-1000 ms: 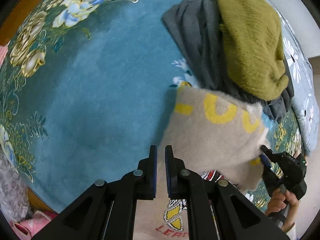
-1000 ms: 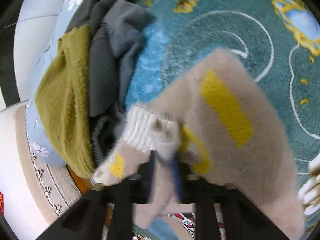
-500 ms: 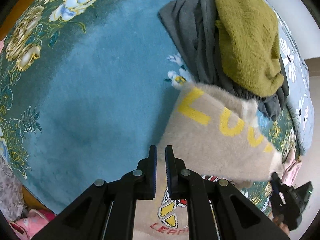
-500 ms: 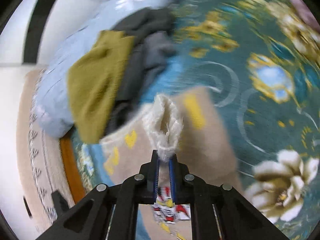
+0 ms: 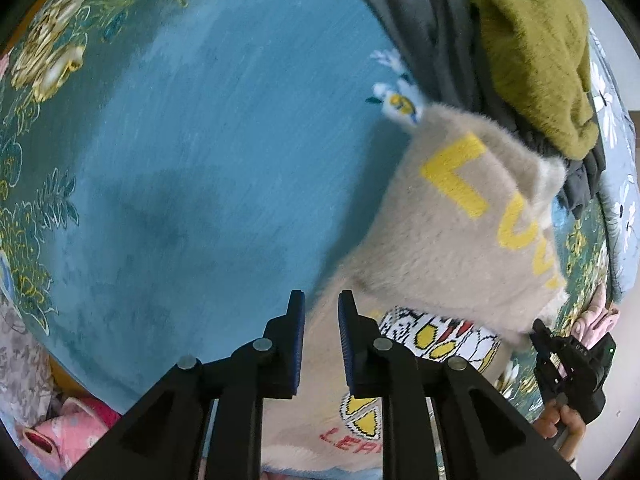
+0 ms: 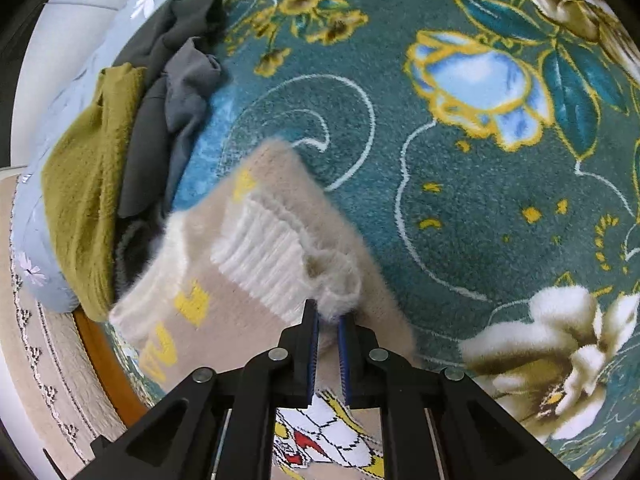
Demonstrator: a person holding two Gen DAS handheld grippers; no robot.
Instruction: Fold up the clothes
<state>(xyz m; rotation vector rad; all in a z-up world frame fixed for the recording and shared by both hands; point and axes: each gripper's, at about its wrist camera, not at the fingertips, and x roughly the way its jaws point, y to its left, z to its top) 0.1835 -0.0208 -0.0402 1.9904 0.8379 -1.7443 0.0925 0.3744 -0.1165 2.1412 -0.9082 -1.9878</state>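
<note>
Now the teal floral carpet (image 5: 200,160) carries the beige sweater (image 5: 460,240), its sleeve folded further across the body than a moment ago; the right tongs (image 6: 328,324) pinch the white cuff (image 6: 272,256), while the left tongs (image 5: 321,316) hover slightly spread, empty.

Under your work lies a teal rug (image 5: 208,152) with gold and white flowers, plain blue at its middle. A beige sweater (image 5: 460,248) with yellow letters lies partly on it near one edge, its sleeve raised. Along the far edge you have an olive sweater (image 5: 532,52) piled on grey clothes (image 5: 432,28), beside a pale blue floral quilt (image 6: 44,136).
</note>
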